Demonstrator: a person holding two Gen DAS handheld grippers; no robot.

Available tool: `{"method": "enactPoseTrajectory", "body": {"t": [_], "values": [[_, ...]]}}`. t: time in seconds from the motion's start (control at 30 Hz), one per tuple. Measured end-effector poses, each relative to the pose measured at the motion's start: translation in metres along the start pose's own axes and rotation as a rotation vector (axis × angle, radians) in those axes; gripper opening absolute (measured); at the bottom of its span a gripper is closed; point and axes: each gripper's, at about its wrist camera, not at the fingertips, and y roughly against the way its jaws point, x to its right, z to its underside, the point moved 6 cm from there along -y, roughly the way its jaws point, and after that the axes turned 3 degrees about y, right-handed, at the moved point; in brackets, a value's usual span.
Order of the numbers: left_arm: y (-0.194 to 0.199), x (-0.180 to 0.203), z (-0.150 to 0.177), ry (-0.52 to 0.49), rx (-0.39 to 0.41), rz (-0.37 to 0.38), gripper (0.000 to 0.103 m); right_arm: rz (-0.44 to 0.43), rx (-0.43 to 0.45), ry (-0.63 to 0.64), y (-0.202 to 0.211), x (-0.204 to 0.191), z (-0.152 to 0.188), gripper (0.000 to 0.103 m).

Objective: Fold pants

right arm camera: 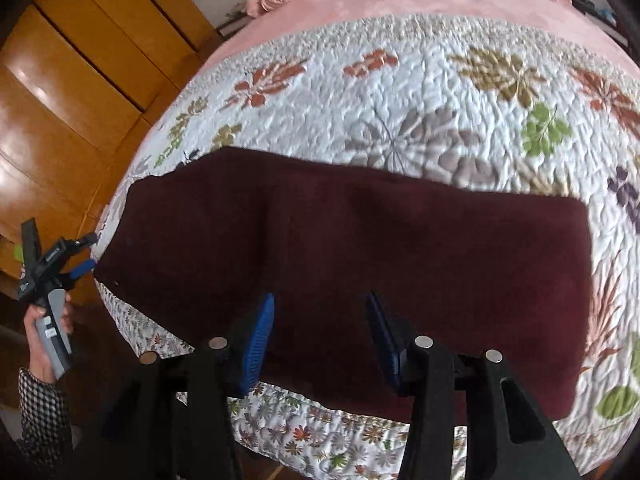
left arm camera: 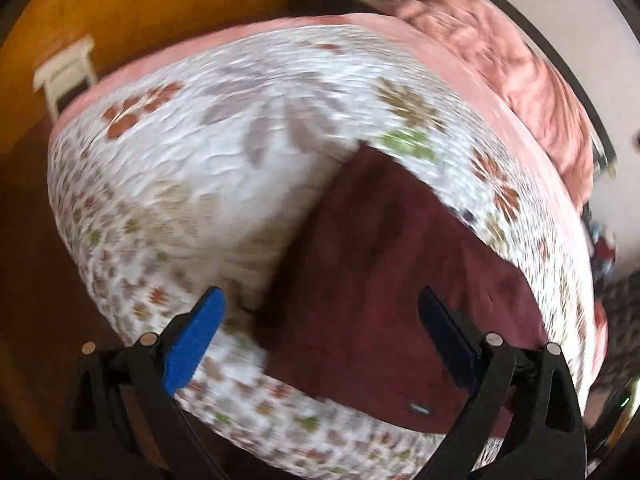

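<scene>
The maroon pants lie folded into a wide flat rectangle on the floral quilt, close to the bed's front edge. My right gripper hovers over the pants' near edge, with its blue pads apart and nothing between them. At the far left of the right wrist view, a hand in a checked sleeve holds my left gripper just off the pants' left end, fingers spread. The blurred left wrist view looks along the pants from that end. There my left gripper stands wide open above the cloth.
A wooden wardrobe stands left of the bed. A bunched pink blanket lies at the head of the bed over a pink sheet. A small white stool stands on the brown floor beside the bed.
</scene>
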Motion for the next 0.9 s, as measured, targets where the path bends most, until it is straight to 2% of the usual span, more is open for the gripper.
{"method": "enactPoseTrajectory", "body": {"t": [0.1,0.27,0.33,0.4,0.6,0.67,0.7,0.73,0.77,0.87,0.9], "values": [[-0.01,-0.014,-0.006,0.069,-0.044,0.079,0.097,0.012,-0.021,-0.03,-0.005,0.004,0.005,0.049],[-0.029,-0.011,0.004,0.062,-0.116,0.164,0.096,0.008,-0.035,-0.064,-0.012,0.016,0.01,0.049],[-0.035,-0.009,0.008,0.054,-0.122,0.194,0.096,0.003,-0.036,-0.07,-0.013,0.017,0.011,0.049],[-0.044,-0.003,0.011,0.062,-0.145,0.254,0.096,0.003,-0.036,-0.065,-0.013,0.017,0.012,0.05],[-0.045,0.023,0.021,0.035,-0.132,0.375,0.096,0.002,-0.036,-0.055,-0.016,0.016,0.013,0.053],[-0.046,0.029,0.019,0.036,-0.124,0.39,0.095,0.002,-0.037,-0.05,-0.017,0.016,0.014,0.054],[-0.05,0.029,0.019,0.04,-0.133,0.352,0.087,0.002,-0.037,-0.049,-0.018,0.016,0.013,0.054],[-0.055,0.026,0.02,0.049,-0.14,0.307,0.063,0.001,-0.037,-0.05,-0.017,0.016,0.013,0.054],[-0.062,0.02,0.02,0.069,-0.145,0.241,0.056,-0.001,-0.037,-0.051,-0.017,0.017,0.014,0.055],[-0.065,0.019,0.02,0.103,-0.155,0.244,0.049,-0.006,-0.033,-0.053,-0.017,0.017,0.014,0.055],[-0.063,0.022,0.02,0.103,-0.155,0.238,0.038,-0.008,-0.032,-0.055,-0.017,0.017,0.014,0.055]]}}
